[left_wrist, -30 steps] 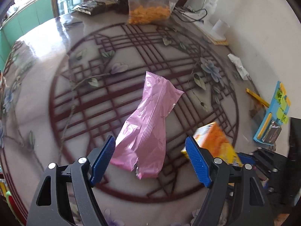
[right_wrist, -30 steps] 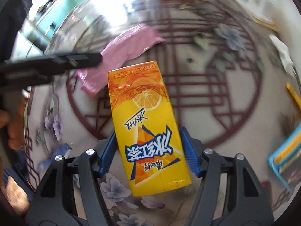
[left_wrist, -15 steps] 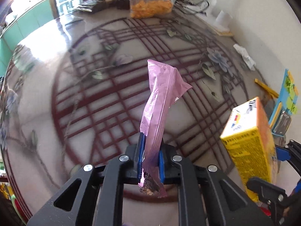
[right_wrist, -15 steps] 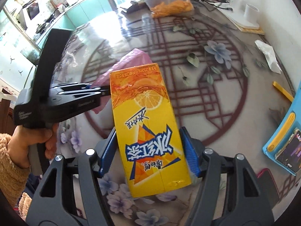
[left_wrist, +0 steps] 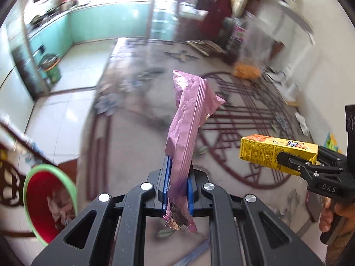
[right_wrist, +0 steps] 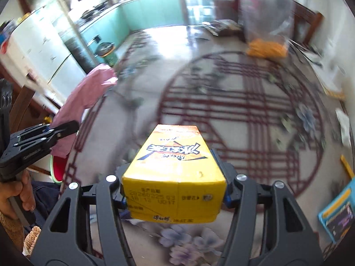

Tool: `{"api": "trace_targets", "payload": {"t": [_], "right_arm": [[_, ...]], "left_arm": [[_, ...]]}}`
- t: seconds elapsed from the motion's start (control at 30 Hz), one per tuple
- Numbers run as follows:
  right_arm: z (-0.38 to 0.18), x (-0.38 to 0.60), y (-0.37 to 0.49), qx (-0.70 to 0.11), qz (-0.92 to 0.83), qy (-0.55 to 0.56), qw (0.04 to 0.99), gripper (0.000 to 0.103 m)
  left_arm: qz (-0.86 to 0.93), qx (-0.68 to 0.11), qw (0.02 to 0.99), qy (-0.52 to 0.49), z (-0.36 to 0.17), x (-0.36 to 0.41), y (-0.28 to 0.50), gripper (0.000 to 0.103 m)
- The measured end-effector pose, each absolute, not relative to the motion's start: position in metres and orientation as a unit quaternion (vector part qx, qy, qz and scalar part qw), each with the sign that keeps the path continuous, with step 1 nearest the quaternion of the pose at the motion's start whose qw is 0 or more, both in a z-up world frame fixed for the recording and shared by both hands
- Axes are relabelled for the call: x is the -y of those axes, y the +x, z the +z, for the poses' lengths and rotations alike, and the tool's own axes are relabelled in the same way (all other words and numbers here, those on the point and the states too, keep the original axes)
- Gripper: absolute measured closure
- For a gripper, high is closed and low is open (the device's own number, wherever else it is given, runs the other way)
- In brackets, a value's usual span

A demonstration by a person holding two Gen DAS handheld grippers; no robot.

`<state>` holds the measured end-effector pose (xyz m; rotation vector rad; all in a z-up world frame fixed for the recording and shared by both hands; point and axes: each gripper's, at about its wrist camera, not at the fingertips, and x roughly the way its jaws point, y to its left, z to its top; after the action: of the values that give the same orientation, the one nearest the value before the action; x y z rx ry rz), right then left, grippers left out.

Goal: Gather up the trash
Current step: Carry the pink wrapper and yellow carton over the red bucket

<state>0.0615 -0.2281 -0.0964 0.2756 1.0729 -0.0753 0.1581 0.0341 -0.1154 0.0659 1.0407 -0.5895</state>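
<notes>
Trash bin [left_wrist: 50, 201] stands beside patterned table [left_wrist: 244, 115].

Sunlit room: teal cabinets [left_wrist: 55, 28], pale tiled floor [left_wrist: 73, 71], white wall [left_wrist: 328, 51].

A: Where is open passage over the table [right_wrist: 233, 115]?

B: The patterned middle is bare. A clear bag of orange snacks [right_wrist: 266, 46] blocks the far edge; a blue tray [right_wrist: 335, 217] occupies the near right edge.

A: Off the table?

B: Bare floor tiles [left_wrist: 73, 93] left; a red bin [left_wrist: 44, 201] stands below.
</notes>
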Motion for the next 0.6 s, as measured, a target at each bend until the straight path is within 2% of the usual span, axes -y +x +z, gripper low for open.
{"api": "trace_targets", "payload": {"t": [0.33, 0.6], "right_arm": [[-0.084, 0.145, 0.103, -0.505, 0.052, 0.083, 0.858, 0.046], [-0.08, 0.093, 0.123, -0.5, 0.107, 0.051, 0.858, 0.046]], "left_arm": [[-0.168, -0.493, 0.853, -0.037, -0.119, -0.147, 0.156, 0.092], [-0.115, -0.492, 0.86, -0.067, -0.125, -0.2, 0.153, 0.092]]}}
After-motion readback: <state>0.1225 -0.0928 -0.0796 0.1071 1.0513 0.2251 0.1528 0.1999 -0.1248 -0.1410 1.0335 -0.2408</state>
